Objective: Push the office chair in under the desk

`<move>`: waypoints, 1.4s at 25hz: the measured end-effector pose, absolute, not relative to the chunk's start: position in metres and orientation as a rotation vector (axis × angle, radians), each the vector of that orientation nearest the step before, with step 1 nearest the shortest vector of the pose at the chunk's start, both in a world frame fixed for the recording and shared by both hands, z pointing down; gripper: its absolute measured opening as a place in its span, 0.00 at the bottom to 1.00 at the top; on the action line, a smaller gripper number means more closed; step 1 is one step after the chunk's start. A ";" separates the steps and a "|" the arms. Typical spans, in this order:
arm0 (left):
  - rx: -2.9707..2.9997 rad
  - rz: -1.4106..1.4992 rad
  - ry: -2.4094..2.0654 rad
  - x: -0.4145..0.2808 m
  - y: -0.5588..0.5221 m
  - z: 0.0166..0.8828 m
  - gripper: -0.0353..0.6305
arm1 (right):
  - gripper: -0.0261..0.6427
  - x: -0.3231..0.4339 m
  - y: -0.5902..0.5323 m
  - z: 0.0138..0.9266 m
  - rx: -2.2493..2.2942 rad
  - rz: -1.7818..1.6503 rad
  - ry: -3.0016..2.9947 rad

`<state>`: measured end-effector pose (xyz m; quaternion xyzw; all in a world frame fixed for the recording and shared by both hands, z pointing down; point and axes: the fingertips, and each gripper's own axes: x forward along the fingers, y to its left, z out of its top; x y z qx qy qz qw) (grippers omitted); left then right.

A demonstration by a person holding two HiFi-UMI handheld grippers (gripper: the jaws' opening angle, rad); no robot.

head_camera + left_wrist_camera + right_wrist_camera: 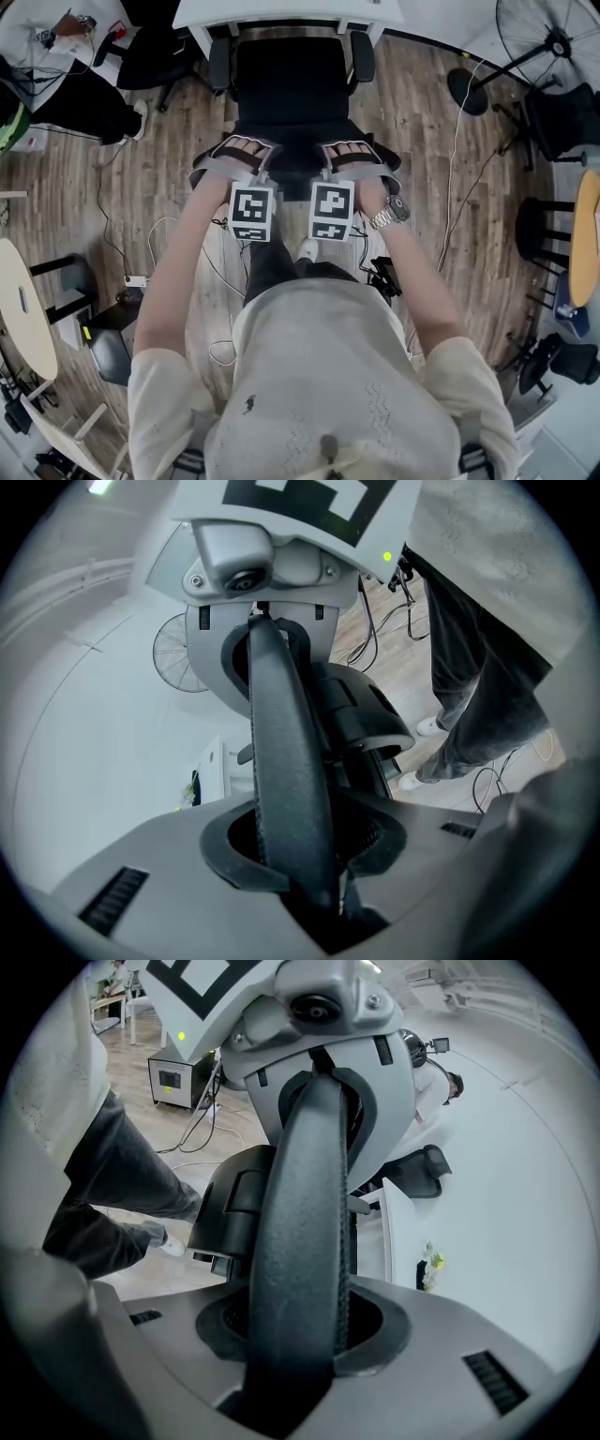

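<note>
Pushing step, judged under way. Left gripper [246, 150] and right gripper [349, 150] both clamped on the top rim of the backrest [286, 761], jaws pinching the dark padded edge from either side, as read in each gripper view. Ahead of and below the 2 sets of jaws: office chair [291, 84], armrests [221, 64] flanking. Farther ahead again: white desk [281, 11], its near edge at the front of the seat, so apparently partly in, not fully.

For a clean push: keep both grips firm, press evenly through the 2 grippers to hold the chair square to the desk, watch the armrests against the desk edge and legs, ease off on contact. Likely fault: uneven force, swivelling the seat sideways.

Pose: both forearms stretched forward, nearly parallel; grippers side by side, close together, angled steeply down onto the rim; marker cubes [251, 211] facing up; wristwatch [389, 214] on the right wrist.
</note>
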<state>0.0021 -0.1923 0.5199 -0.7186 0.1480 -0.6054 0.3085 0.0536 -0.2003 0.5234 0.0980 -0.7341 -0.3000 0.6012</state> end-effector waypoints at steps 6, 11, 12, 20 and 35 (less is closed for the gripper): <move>-1.897 -1.594 0.386 -0.010 -0.203 0.517 0.27 | 0.29 0.042 -0.211 0.520 0.231 -0.693 -1.699; -1.896 -1.592 0.378 -0.012 -0.215 0.516 0.26 | 0.29 0.040 -0.223 0.519 0.231 -0.689 -1.698; -1.895 -1.592 0.378 -0.012 -0.217 0.515 0.26 | 0.29 0.040 -0.225 0.519 0.233 -0.688 -1.697; -1.898 -1.589 0.363 -0.018 -0.231 0.516 0.26 | 0.29 0.034 -0.239 0.520 0.234 -0.676 -1.693; -1.892 -1.579 0.352 -0.032 -0.261 0.516 0.26 | 0.29 0.020 -0.269 0.521 0.246 -0.673 -1.687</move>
